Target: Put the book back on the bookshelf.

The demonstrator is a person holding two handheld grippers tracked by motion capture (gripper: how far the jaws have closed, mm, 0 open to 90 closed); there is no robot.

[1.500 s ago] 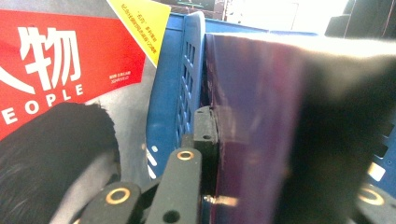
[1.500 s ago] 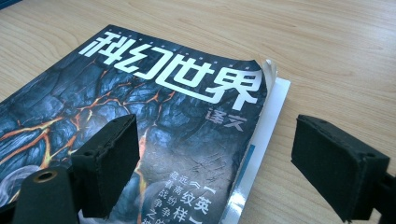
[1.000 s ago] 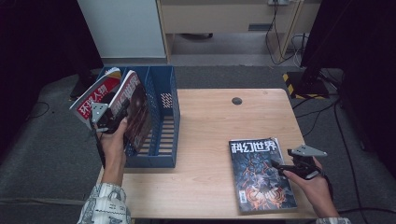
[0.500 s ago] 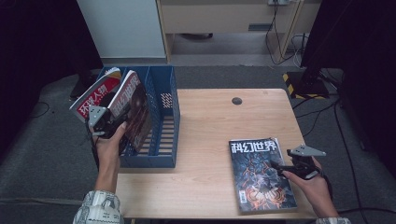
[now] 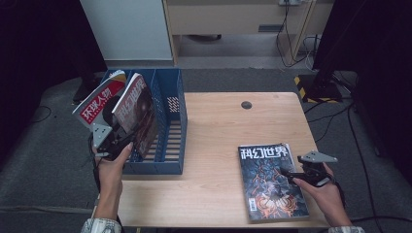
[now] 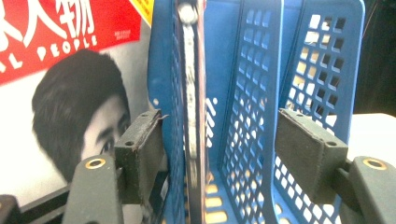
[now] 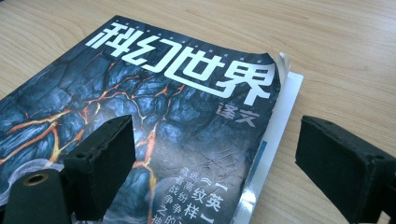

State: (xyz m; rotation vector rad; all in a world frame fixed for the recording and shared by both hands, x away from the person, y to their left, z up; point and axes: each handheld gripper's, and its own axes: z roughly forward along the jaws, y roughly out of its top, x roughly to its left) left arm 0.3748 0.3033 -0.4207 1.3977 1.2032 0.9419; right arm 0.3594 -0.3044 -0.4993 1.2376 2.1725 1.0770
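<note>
A blue file rack (image 5: 167, 141) stands on the left part of the table. A red and white magazine (image 5: 97, 99) leans out of its left side, and a dark magazine (image 5: 138, 109) stands in the slot beside it. My left gripper (image 5: 114, 141) is at the rack's near left corner and is open. In the left gripper view its jaws straddle a blue rack wall (image 6: 163, 70) and the dark magazine's edge (image 6: 194, 116). Another dark magazine (image 5: 269, 179) lies flat at the table's front right. My right gripper (image 5: 297, 175) hovers open over that magazine's right edge (image 7: 154, 116).
The wooden table (image 5: 218, 131) has a small dark disc (image 5: 246, 104) near its far edge. The rack's right-hand slots (image 6: 261, 93) hold nothing. Cabinets and cables stand on the floor beyond the table.
My left gripper has drawn back toward the person along the rack's near left side, while the dark magazine stays in its slot. The right gripper has not moved.
</note>
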